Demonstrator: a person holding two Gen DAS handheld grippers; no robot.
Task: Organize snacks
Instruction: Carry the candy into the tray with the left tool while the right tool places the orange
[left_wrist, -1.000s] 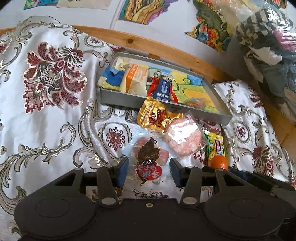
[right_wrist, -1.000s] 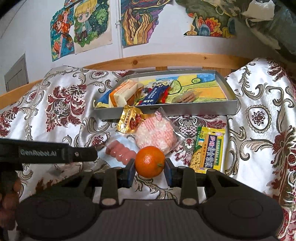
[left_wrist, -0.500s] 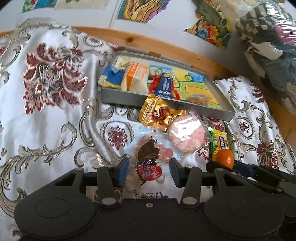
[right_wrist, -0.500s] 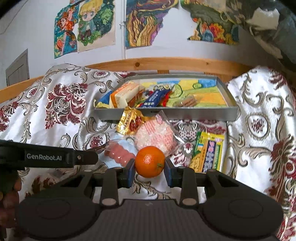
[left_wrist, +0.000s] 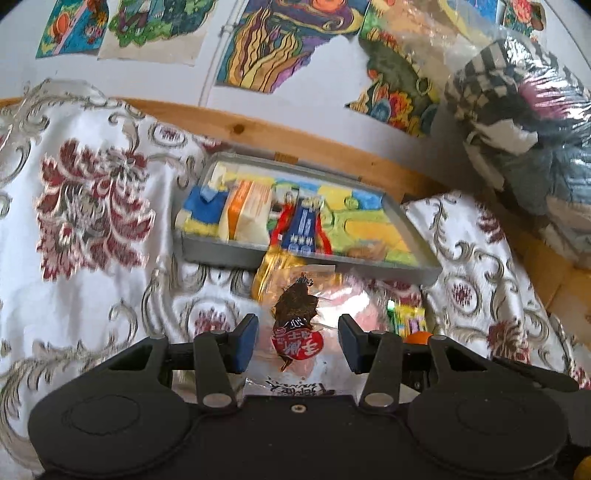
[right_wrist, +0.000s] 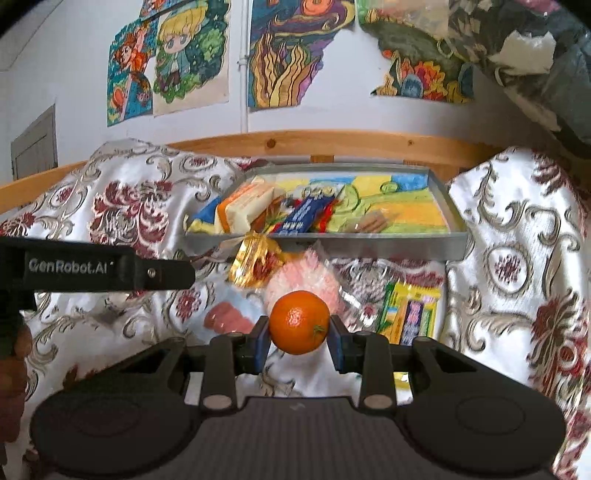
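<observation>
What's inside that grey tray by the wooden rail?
The grey tray holds an orange-and-cream packet, a blue wrapper and a small brownish snack on a colourful lining. What lies beneath the packets is covered.

Loose snack packets (right_wrist: 255, 264) lie before the tray (right_wrist: 325, 245).

- A home bedroom: a wooden bed rail (right_wrist: 332, 142) edges a floral brocade bedspread (right_wrist: 122, 206).
- Hand-coloured drawings (right_wrist: 168, 55) are taped on the wall above the rail.
</observation>
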